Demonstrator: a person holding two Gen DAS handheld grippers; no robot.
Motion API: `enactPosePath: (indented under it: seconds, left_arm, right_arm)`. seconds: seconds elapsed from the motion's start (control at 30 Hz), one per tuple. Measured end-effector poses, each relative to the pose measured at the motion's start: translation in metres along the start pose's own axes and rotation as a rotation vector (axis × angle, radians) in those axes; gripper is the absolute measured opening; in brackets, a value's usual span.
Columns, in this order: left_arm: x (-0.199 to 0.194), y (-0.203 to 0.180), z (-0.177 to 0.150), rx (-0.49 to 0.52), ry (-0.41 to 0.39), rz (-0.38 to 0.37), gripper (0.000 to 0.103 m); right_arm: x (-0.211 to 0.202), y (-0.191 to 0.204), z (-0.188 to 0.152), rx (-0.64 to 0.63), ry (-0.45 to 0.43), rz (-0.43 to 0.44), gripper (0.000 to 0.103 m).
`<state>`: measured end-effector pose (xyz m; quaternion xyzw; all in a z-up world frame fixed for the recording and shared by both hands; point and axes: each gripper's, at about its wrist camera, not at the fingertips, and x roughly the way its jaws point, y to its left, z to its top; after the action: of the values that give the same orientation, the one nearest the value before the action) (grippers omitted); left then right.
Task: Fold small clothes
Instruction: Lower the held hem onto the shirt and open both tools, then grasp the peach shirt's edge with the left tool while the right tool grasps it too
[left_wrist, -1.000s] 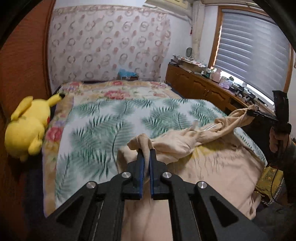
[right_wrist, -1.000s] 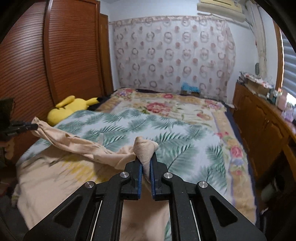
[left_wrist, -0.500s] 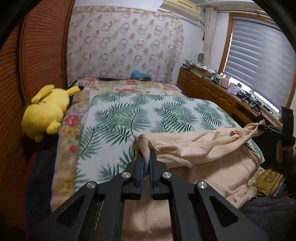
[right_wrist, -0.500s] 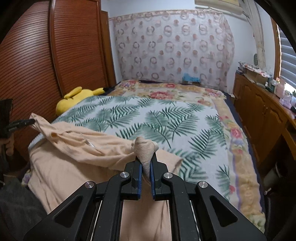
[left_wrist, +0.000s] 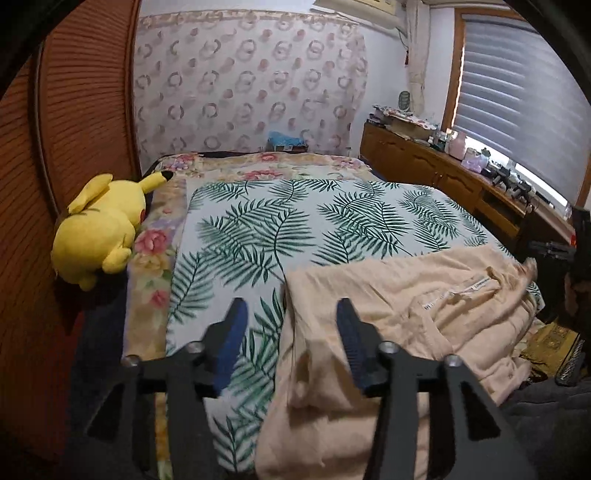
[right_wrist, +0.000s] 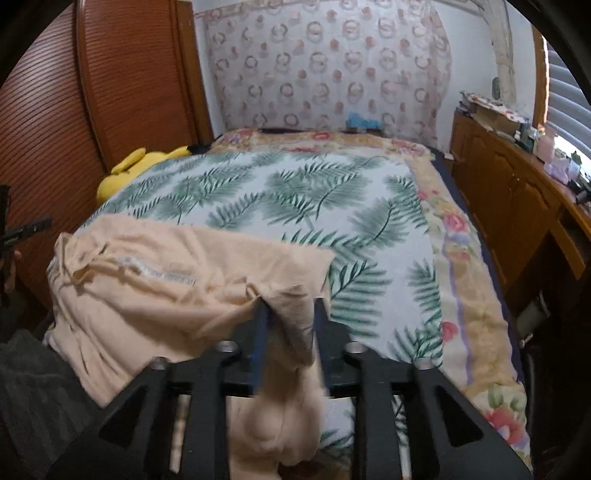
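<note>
Both jaws have just been opening: left gripper (left_wrist: 290, 328) clear, right gripper (right_wrist: 290, 314) draped by peach cotton garment (right_wrist: 155, 280) at lower centre; withdraw gently.

Soft matt peach cloth garment (left_wrist: 424, 295) on a smooth printed cotton bedspread (left_wrist: 295, 229), beside glossy ribbed wooden doors (right_wrist: 48, 122).

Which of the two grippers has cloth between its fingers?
The right gripper: a peak of the peach garment stands between its just-opened fingers. The left gripper gapes with the garment's edge lying flat below.
</note>
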<state>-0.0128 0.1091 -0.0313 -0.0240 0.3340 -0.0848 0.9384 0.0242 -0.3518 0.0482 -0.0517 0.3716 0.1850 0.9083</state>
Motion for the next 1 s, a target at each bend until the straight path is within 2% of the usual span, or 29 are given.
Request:
enactPosePath:
  seconds: [0.07, 0.13, 0.3, 0.37, 0.53, 0.7, 1.0]
  left_arm:
    - [0.011, 0.0, 0.009, 0.016, 0.009, -0.002, 0.054]
    - [0.023, 0.0, 0.017, 0.033, 0.022, 0.002, 0.054]
    - [0.062, 0.004, 0.031, 0.046, 0.08, -0.01, 0.054]
    - [0.083, 0.01, 0.035, 0.03, 0.13, -0.048, 0.054]
    - [0.112, 0.017, 0.034, 0.014, 0.205, -0.039, 0.054]
    - [0.123, 0.02, 0.033, -0.007, 0.241, -0.057, 0.054]
    - [0.129, 0.008, 0.023, 0.019, 0.274, -0.073, 0.054]
  right_arm:
    - [0.004, -0.002, 0.008, -0.01, -0.01, -0.017, 0.041]
    - [0.01, -0.004, 0.016, -0.019, -0.016, -0.033, 0.05]
    - [0.041, -0.009, 0.028, -0.037, 0.006, -0.04, 0.056]
    - [0.057, -0.01, 0.027, -0.037, 0.032, -0.034, 0.056]
    - [0.091, -0.014, 0.022, -0.025, 0.096, -0.013, 0.056]
    - [0.106, -0.014, 0.017, -0.014, 0.132, -0.007, 0.056]
    - [0.108, -0.013, 0.016, -0.015, 0.123, -0.007, 0.059]
